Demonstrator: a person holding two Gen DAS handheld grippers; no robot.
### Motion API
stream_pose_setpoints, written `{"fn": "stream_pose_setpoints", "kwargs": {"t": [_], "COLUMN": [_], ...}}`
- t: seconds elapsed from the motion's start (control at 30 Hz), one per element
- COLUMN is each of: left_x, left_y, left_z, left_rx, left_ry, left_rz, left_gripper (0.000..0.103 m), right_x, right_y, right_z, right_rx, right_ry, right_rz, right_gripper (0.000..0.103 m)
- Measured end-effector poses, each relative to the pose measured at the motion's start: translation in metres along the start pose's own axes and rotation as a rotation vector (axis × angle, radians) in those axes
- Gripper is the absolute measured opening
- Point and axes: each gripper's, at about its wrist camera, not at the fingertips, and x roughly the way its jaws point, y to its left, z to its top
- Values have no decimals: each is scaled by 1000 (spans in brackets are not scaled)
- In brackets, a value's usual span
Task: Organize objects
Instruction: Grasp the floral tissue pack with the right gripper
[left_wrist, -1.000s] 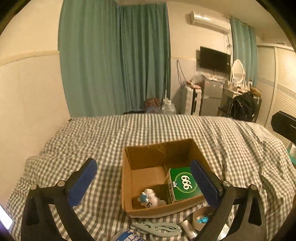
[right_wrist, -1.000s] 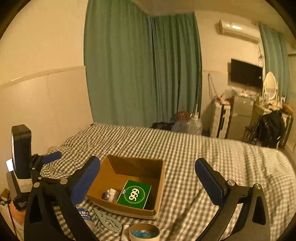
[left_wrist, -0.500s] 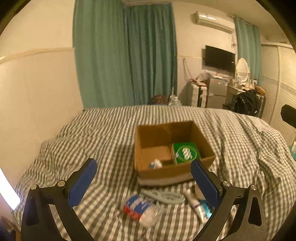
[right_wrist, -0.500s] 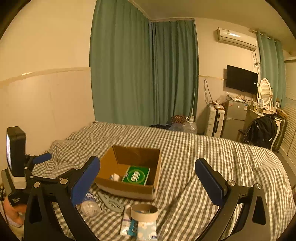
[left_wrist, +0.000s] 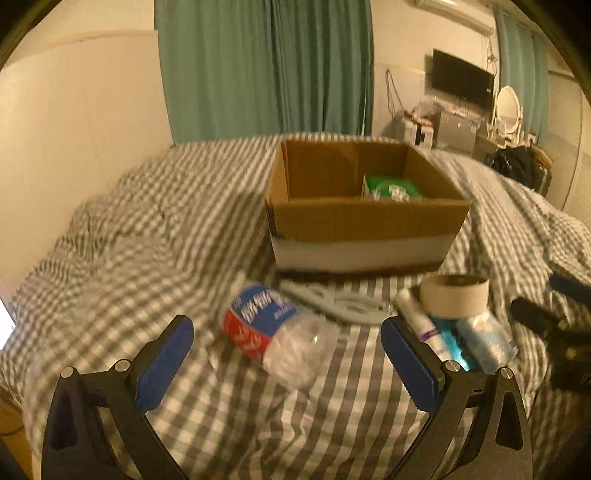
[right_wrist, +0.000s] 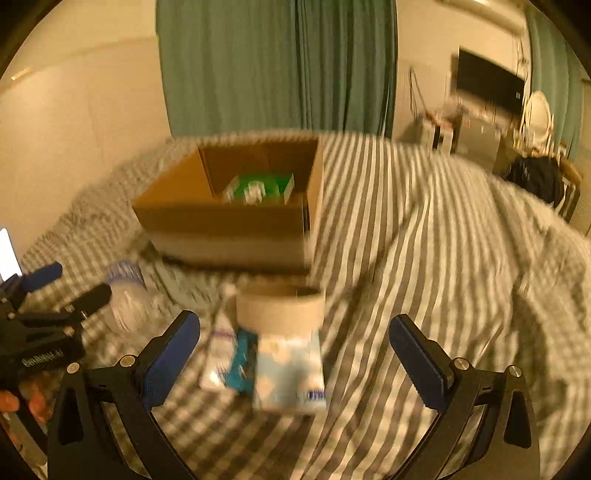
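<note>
An open cardboard box (left_wrist: 365, 221) (right_wrist: 229, 225) stands on the checked bedspread with a green box (left_wrist: 391, 186) (right_wrist: 262, 188) inside. In front of it lie a clear bag with a red and blue label (left_wrist: 273, 328), a grey hair clip (left_wrist: 343, 302), a tape roll (left_wrist: 454, 295) (right_wrist: 280, 308), a white tube (left_wrist: 419, 319) (right_wrist: 218, 354) and a tissue pack (right_wrist: 288, 369). My left gripper (left_wrist: 286, 350) is open, low over the bag. My right gripper (right_wrist: 293, 350) is open, low over the tissue pack and tape roll.
The checked bedspread (left_wrist: 147, 229) is rumpled on both sides. Green curtains (left_wrist: 266, 66) hang behind the bed. A TV (left_wrist: 461, 79), dresser and black bag (left_wrist: 517, 170) stand at the far right. The other gripper (right_wrist: 40, 332) shows at the left edge of the right wrist view.
Both grippers have dropped down and drawn closer to the loose items in front of the box. The views are now blurred from motion. Both stay open.
</note>
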Motion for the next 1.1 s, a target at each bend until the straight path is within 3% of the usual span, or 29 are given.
{"fn": "stream_pose_setpoints", "kwargs": {"t": [0.3, 0.4, 0.5, 0.57, 1.1], "left_x": [19, 23, 23, 22, 21], "left_y": [-3, 0, 1, 1, 3], "left_z": [-11, -14, -15, -16, 7], "left_rx": [10, 1, -3, -3, -69], "left_ry": [33, 45, 48, 47, 27], "left_rz": [20, 17, 16, 20, 44], "left_gripper": [103, 103, 103, 103, 103], "right_x": [34, 38, 38, 34, -30], "right_y": [3, 4, 6, 6, 7], "right_z": [-19, -22, -23, -22, 2], "right_rx": [-8, -18, -26, -28, -56], "right_ry": [129, 158, 172, 164, -25], "right_rz": [-28, -25, -21, -17, -37], "right_gripper": [96, 85, 60, 52, 51]}}
